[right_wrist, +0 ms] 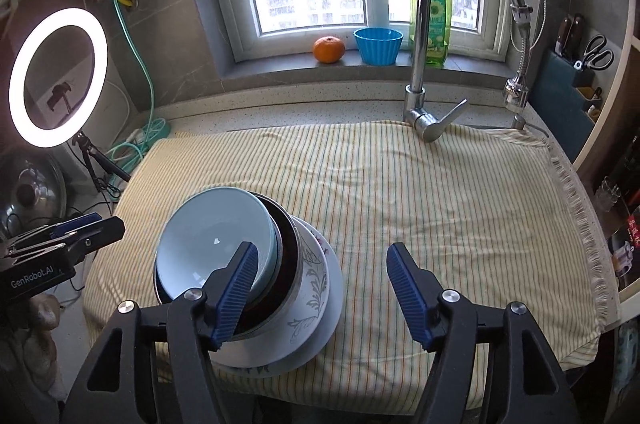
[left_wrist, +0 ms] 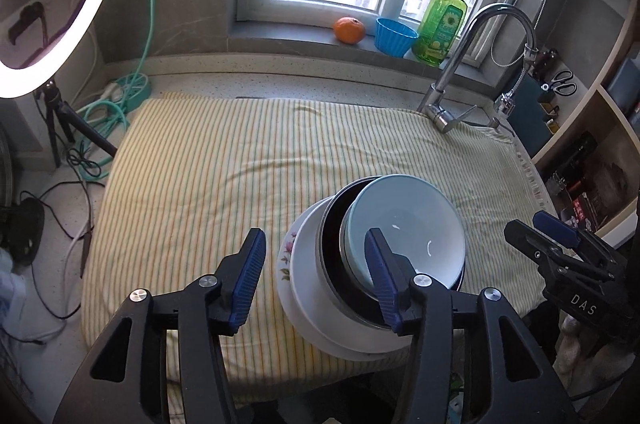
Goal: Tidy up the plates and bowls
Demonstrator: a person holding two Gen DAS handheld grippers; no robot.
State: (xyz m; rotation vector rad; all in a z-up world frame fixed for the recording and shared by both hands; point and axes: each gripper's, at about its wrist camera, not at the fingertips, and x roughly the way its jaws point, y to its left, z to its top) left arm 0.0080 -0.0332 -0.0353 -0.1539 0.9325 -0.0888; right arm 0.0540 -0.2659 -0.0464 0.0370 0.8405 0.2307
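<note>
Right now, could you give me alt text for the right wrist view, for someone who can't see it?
A stack of dishes, pale blue bowl on top, sits on a striped cloth covering a kitchen counter. The open right claw hovers in front of it, empty. Behind are a tap, window, orange and ring light.

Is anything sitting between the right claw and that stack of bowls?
Nothing visible. The right claw is open just above the striped cloth, and the bowl stack is right beside its left finger.

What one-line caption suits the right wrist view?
Open right hand-held gripper beside a nested stack topped by a light blue bowl on the striped cloth.
</note>
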